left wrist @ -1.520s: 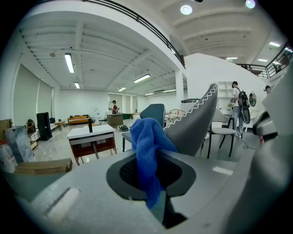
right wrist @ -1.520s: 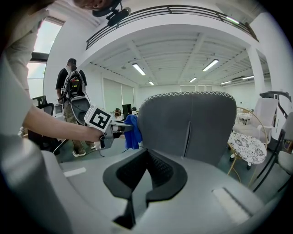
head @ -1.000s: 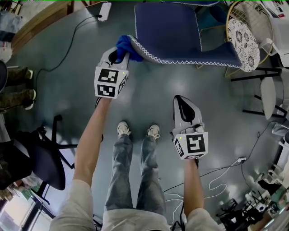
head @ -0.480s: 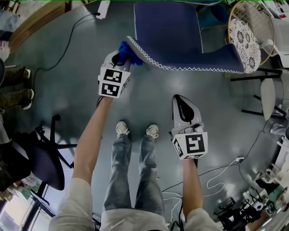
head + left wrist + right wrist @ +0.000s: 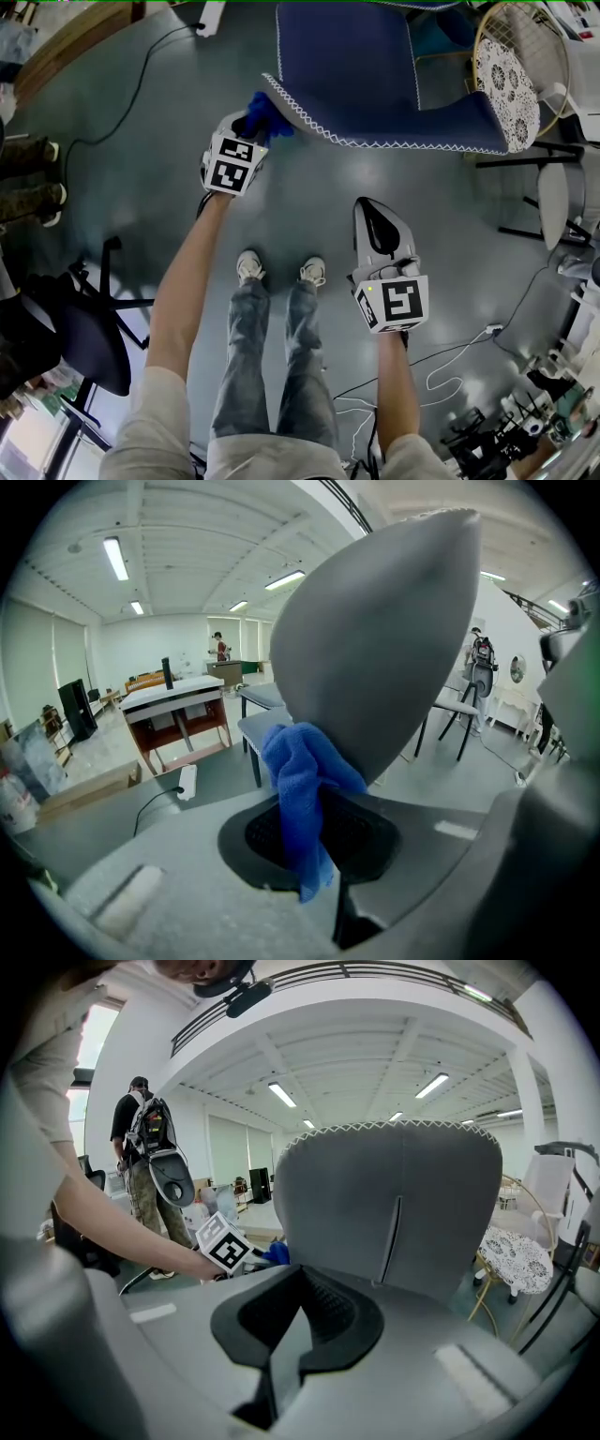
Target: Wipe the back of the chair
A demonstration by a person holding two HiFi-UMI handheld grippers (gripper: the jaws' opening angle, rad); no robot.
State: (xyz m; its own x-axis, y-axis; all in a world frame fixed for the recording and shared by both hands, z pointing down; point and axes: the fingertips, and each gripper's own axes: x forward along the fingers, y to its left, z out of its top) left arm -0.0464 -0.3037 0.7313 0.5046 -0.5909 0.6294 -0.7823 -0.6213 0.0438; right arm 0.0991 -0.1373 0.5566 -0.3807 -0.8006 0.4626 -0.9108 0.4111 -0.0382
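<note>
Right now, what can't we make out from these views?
- Head view: where the blue cloth meets the chair back; the back's trimmed edge covers it. The chair runs off the top edge.
- Head view: left claw tips, buried in the cloth.
- Right gripper view: the cloth, mostly behind the left claw's marker cube.
- All views: dirt on the chair back, too fine to tell.

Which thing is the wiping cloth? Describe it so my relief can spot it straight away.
Find the big navy chair at the top of the head view and follow its white-stitched back edge to the left corner. There the left tool pinches the cloth, a small bunched rag. It is a brighter blue than the chair and fuzzy, not smooth.
</note>
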